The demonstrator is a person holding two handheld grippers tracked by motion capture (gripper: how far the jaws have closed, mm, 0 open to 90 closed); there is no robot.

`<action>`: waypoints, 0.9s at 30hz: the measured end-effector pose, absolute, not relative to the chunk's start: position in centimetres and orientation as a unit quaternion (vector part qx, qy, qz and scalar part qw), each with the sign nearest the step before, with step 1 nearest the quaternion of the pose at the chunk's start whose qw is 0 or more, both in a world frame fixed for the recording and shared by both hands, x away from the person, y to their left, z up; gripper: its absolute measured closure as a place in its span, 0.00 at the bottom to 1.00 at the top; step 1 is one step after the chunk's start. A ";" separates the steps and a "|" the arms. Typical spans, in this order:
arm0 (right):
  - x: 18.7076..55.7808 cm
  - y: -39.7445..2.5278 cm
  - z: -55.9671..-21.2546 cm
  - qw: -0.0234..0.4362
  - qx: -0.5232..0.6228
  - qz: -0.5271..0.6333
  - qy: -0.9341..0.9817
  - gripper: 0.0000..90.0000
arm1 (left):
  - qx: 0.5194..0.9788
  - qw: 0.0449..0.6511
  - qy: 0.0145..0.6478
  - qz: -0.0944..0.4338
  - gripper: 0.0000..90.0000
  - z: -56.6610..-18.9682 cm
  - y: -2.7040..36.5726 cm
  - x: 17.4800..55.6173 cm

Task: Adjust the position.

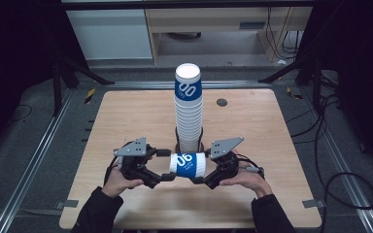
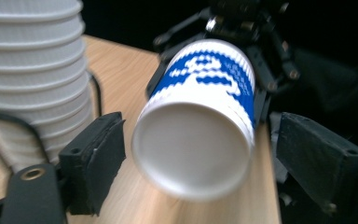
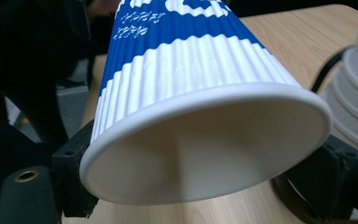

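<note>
- I hold a single blue-and-white paper cup (image 1: 188, 164) on its side above the bench (image 1: 126, 116), between my two grippers and just in front of the tall stack of cups (image 1: 189, 109).
- My right gripper (image 1: 200, 180) is clamped on the cup at its wide, open end; in the right gripper view the rim (image 3: 205, 144) sits between my black jaws, one pad (image 3: 72, 186) pressed at its lower left and the other at its lower right.
- My left gripper (image 1: 166, 165) stands open at the cup's narrow, closed end. In the left gripper view the white base (image 2: 191, 149) faces me between the two jaws, with a clear gap to the pad (image 2: 93, 158) on one side and a wider one to the pad on the other.
- The cup's mouth points to my right and its base to my left, so it lies roughly level across the front of the bench.
- The stack stands upright in a dark ring holder (image 1: 178, 145) at the bench's middle, just behind the held cup; I cannot tell whether the cup touches it.
- My hands grasp both gripper bodies from below, near the bench's front edge.
</note>
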State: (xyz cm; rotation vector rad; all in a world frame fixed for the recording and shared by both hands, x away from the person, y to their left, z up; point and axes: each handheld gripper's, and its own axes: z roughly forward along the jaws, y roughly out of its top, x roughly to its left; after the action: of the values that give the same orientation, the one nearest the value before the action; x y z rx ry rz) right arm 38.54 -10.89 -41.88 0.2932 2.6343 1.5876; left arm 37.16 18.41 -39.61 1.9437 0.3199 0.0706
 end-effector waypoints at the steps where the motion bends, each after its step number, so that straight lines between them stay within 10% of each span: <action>1: 38.6 -11.0 -41.9 0.031 0.098 0.507 0.856 0.17 | 0.828 0.544 0.134 0.028 0.16 -39.7 18.5 37.2; 27: 37.9 -7.7 -44.0 0.035 0.059 0.398 0.915 0.17 | 0.916 0.392 0.082 0.033 0.26 -43.4 14.8 37.0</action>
State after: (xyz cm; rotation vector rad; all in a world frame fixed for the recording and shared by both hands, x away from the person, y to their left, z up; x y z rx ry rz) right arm 37.88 -7.73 -44.04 0.1817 2.8116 1.2249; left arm 36.95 14.78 -43.44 2.3250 0.2092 0.0828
